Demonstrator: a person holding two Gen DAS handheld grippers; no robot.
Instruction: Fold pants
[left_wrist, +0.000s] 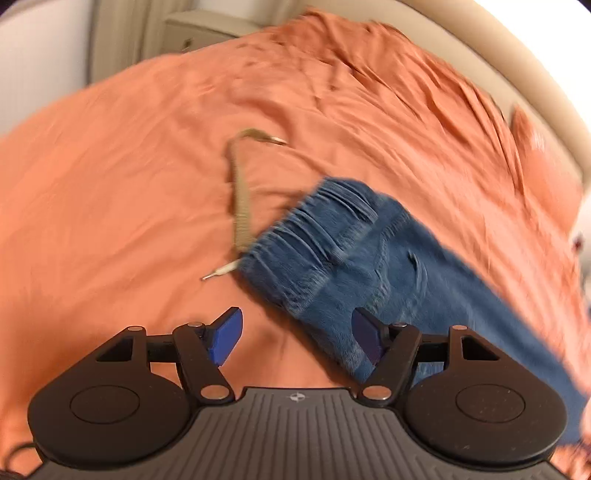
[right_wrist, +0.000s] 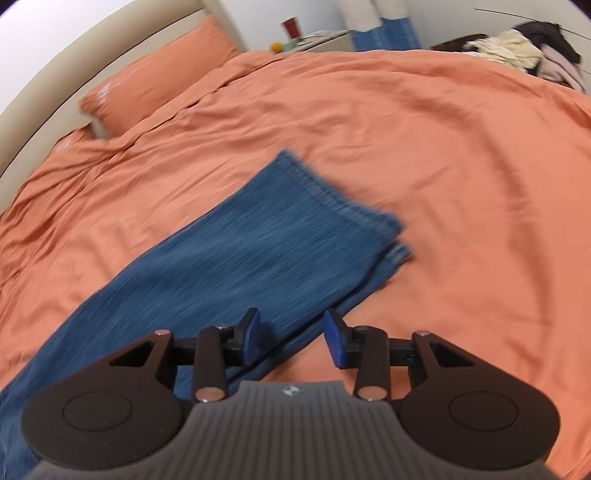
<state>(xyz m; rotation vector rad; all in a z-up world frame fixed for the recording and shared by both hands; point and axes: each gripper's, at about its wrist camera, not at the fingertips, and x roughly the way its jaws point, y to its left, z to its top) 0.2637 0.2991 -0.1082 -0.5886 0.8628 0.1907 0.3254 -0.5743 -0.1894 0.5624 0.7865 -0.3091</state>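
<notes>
Blue denim pants (left_wrist: 354, 254) lie flat on the orange bedspread (left_wrist: 122, 177), legs stacked one on the other. The left wrist view shows the gathered waistband end with a tan drawstring (left_wrist: 241, 199) trailing out to the left. My left gripper (left_wrist: 295, 338) is open and empty, hovering just before the waistband's near corner. The right wrist view shows the leg hems (right_wrist: 351, 210) of the pants (right_wrist: 236, 254). My right gripper (right_wrist: 291, 341) is open and empty, over the near edge of the legs.
Orange pillows (right_wrist: 155, 77) lie against a beige headboard (right_wrist: 55, 70) at the left. A nightstand (right_wrist: 317, 38) with a red cup (right_wrist: 291, 27) stands beyond the bed. A pile of clothes (right_wrist: 517, 48) sits at the far right.
</notes>
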